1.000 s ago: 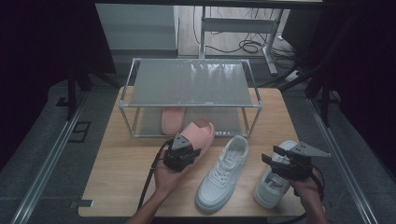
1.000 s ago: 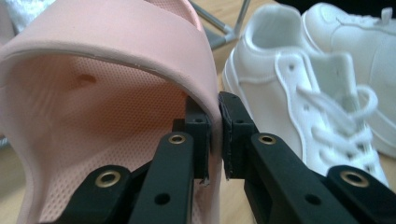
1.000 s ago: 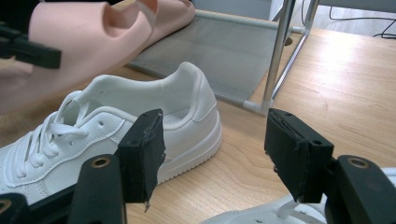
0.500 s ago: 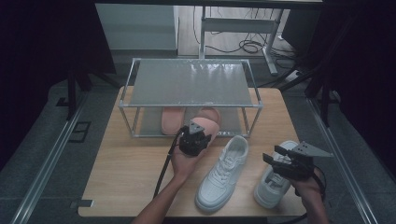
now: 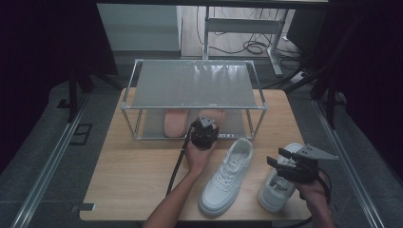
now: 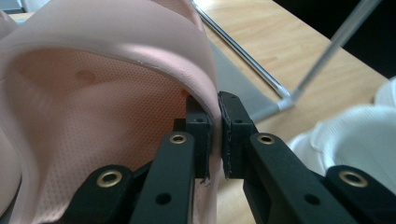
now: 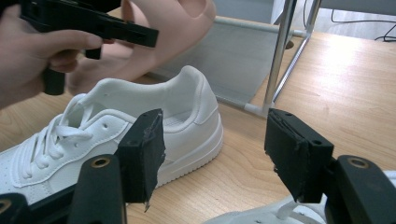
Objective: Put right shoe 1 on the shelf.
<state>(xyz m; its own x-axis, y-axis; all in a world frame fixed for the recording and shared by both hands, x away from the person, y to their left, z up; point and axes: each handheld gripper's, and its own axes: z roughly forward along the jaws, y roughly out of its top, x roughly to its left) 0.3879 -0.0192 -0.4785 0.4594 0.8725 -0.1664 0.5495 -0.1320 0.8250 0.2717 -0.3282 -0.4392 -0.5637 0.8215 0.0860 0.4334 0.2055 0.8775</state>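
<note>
My left gripper (image 5: pixel 205 129) is shut on the rim of a pink slip-on shoe (image 5: pixel 212 115), whose front lies under the rack's top shelf. In the left gripper view the jaws pinch the shoe's (image 6: pixel 93 93) thin wall between the pads at my left gripper (image 6: pixel 215 109). A second pink shoe (image 5: pixel 175 121) lies on the lower shelf to its left. My right gripper (image 5: pixel 278 160) hangs open over a white sneaker (image 5: pixel 274 191) at the front right. Its jaws (image 7: pixel 215 140) stand wide with nothing between them, facing the heel of another white sneaker (image 7: pixel 116 130).
The metal-framed rack (image 5: pixel 195 83) with a translucent top shelf stands at the back middle of the wooden table (image 5: pixel 133 171). The second white sneaker (image 5: pixel 227 175) lies diagonally in the front middle. Bare wood lies to the left and right of the rack.
My left gripper has carried the pink shoe away from the person and to the right, from in front of the rack to under its top shelf. The right gripper has kept still.
</note>
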